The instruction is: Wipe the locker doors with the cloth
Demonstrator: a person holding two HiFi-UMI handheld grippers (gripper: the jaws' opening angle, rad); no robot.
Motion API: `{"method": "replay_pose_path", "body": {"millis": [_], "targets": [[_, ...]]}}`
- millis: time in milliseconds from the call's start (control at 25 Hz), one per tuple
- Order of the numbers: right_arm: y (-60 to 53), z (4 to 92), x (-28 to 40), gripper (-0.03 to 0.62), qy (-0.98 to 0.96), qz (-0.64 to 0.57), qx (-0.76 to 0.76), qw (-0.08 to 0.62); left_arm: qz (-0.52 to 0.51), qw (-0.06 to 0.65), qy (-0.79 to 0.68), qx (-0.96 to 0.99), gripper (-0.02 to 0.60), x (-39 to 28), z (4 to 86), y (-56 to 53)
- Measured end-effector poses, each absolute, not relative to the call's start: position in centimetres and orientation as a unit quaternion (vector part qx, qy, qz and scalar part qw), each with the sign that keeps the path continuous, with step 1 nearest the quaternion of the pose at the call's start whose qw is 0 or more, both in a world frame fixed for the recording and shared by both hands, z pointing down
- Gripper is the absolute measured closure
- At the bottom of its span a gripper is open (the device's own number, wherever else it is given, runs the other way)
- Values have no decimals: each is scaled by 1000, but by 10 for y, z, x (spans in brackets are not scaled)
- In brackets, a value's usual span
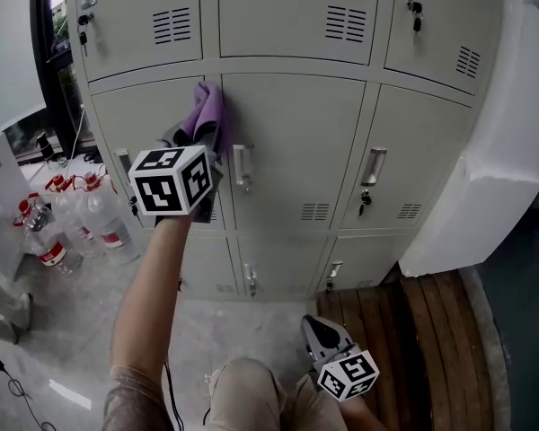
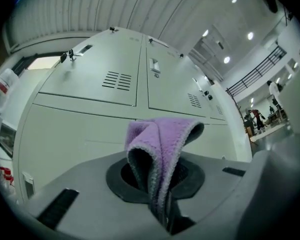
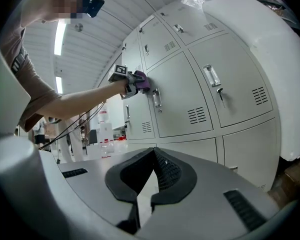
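A purple cloth (image 1: 208, 111) is pressed against the grey lockers, at the seam between the left middle door (image 1: 130, 115) and the centre middle door (image 1: 296, 137). My left gripper (image 1: 200, 138) is shut on it, arm stretched out. In the left gripper view the cloth (image 2: 160, 139) stands folded out of the jaws, with locker doors (image 2: 90, 84) close behind. The right gripper view shows the cloth (image 3: 142, 80) above a door handle (image 3: 156, 98). My right gripper (image 1: 313, 324) hangs low near the person's lap, shut and holding nothing (image 3: 153, 150).
Several water bottles (image 1: 72, 218) stand on the floor left of the lockers. A large white wrapped block (image 1: 490, 169) leans at the right. Wooden boards (image 1: 413, 330) lie at the lower right. Keys hang in the door locks (image 1: 365, 199).
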State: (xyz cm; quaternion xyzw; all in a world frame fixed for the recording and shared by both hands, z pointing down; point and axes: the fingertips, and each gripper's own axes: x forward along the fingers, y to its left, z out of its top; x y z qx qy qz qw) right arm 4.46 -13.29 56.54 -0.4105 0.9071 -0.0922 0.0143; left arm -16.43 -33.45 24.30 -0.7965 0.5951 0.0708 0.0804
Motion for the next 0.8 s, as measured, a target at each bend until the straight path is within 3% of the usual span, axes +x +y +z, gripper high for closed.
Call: {"method": "replay_pose_path", "body": {"millis": [400,800], "targets": [[-129,569,49,597,904,-98,-416,9,70,84,575,-810,543,-148,233,-355],[-132,566,48,597,904,-97,-416,15,61,88,543,-833,543,-89,228,-364]]}}
